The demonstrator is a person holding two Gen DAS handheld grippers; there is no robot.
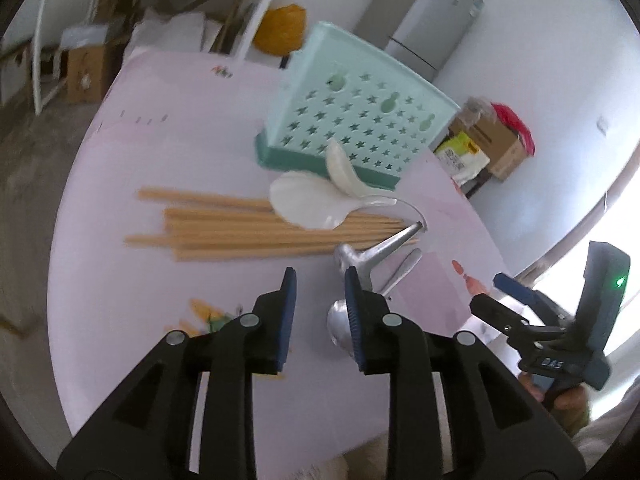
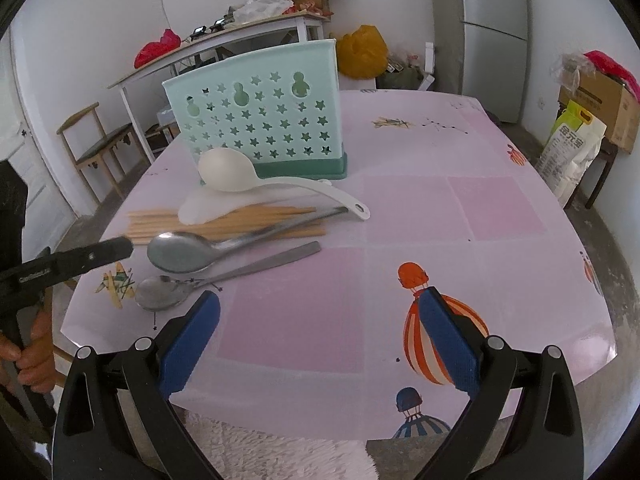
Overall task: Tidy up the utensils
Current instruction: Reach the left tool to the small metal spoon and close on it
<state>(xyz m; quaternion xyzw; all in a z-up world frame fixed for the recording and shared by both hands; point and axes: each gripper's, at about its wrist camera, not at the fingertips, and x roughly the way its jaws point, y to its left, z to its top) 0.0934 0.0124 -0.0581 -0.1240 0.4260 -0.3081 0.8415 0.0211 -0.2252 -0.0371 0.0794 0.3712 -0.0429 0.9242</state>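
My left gripper [image 1: 320, 280] hovers low over the pink table, open by a narrow gap with nothing between its blue pads. Just right of its right finger lie a large steel spoon [image 1: 356, 258] and a small steel spoon [image 1: 338, 322]. Beyond them is a bundle of wooden chopsticks [image 1: 240, 232], with a white rice paddle [image 1: 304, 202] and a white ladle [image 1: 344, 168] on top. The mint utensil holder [image 1: 352, 116] stands behind. My right gripper [image 2: 320, 300] is wide open and empty over the table's near edge, right of the small spoon [image 2: 160, 294] and large spoon [image 2: 180, 254].
The table [image 2: 440, 208] has a pink printed cloth with balloon pictures. A chair [image 2: 96, 144] and a cluttered side table [image 2: 224, 40] stand at the back left. A fridge [image 2: 492, 20], a cardboard box [image 2: 604, 100] and a rice bag [image 2: 568, 152] are on the right.
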